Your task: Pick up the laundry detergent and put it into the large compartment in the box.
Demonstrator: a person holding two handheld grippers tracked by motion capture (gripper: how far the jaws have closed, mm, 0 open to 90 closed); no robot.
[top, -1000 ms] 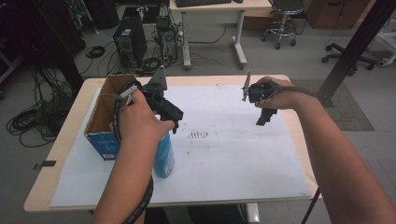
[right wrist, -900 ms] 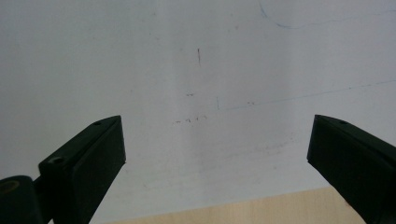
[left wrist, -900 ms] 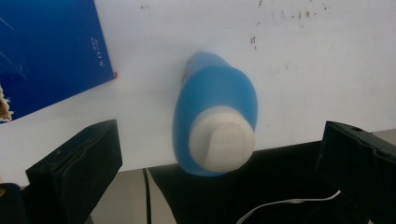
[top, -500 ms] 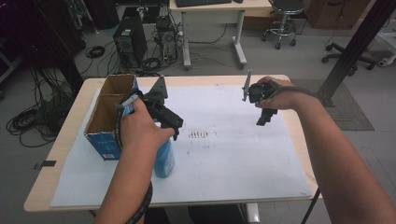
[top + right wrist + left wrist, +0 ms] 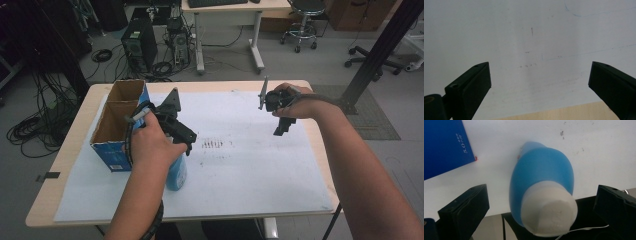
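A blue bottle [image 5: 176,172] with a white cap stands on the white sheet [image 5: 250,170] that covers most of the desk [image 5: 70,150], just beside the near right corner of a blue cardboard box [image 5: 117,127]. The box sits open-topped at the desk's left side, and its left wall looks to lie close to the sheet's left edge, though the angle makes that hard to judge.

The left gripper [image 5: 182,137] hangs over the bottle, held by the left hand [image 5: 150,145]. In the left gripper view its jaws stand wide apart, one on either side of the bottle [image 5: 541,192], neither touching it; the white cap [image 5: 549,211] points up at the camera and the box's blue wall [image 5: 445,147] shows at the upper left.

The right gripper [image 5: 281,127] is held by the right hand [image 5: 295,102] above the sheet's far right part, well apart from the bottle and box. Its jaws are also spread wide, with nothing between them but bare sheet [image 5: 531,50] and a strip of the desk's wooden edge [image 5: 564,112] below.

Between the two grippers the sheet is open, marked by a patch of small dark scribbles [image 5: 215,145]. The near right half of the sheet is bare to its edges.
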